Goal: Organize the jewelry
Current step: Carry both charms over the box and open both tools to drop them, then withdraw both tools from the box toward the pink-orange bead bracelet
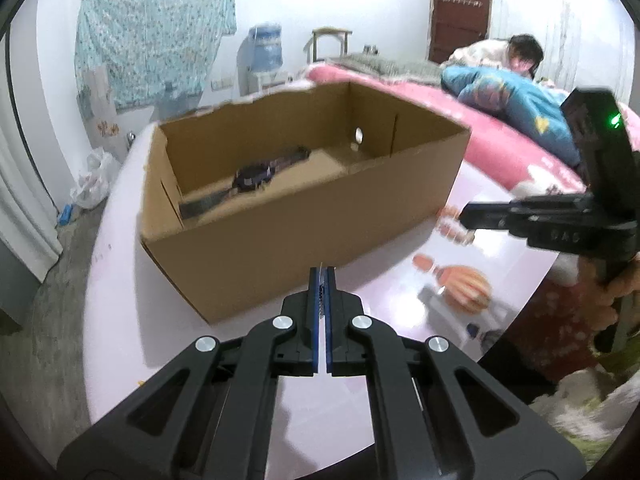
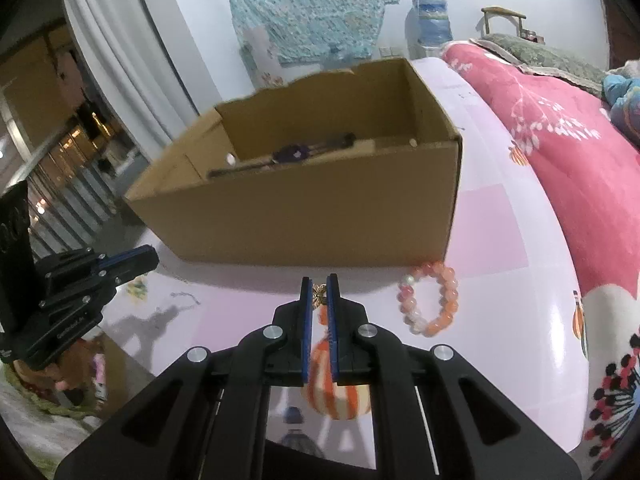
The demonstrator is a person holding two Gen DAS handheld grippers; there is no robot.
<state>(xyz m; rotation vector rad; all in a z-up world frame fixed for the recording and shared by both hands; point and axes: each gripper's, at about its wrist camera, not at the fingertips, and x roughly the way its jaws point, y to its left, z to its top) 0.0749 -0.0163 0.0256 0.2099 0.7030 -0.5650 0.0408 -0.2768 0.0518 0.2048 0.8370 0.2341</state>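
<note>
The left gripper (image 1: pixel 323 276), short of the cardboard box (image 1: pixel 280 216), is pinched together on what looks like a thin silvery chain, though the piece is too fine to name surely. To place it well, lift it clear of the near wall (image 1: pixel 304 236) before letting go over the box floor, where a dark wristwatch (image 1: pixel 252 176) already lies. The right gripper (image 2: pixel 320 290), also on the near side of the box, is clamped on a small gold butterfly charm (image 2: pixel 319 294) and needs the same lift. A beaded orange-and-white bracelet (image 2: pixel 430 300) waits on the pink table (image 2: pixel 500 280), just beside the box's right corner. The tall near wall is the main obstacle; the two grippers could crowd each other.
</note>
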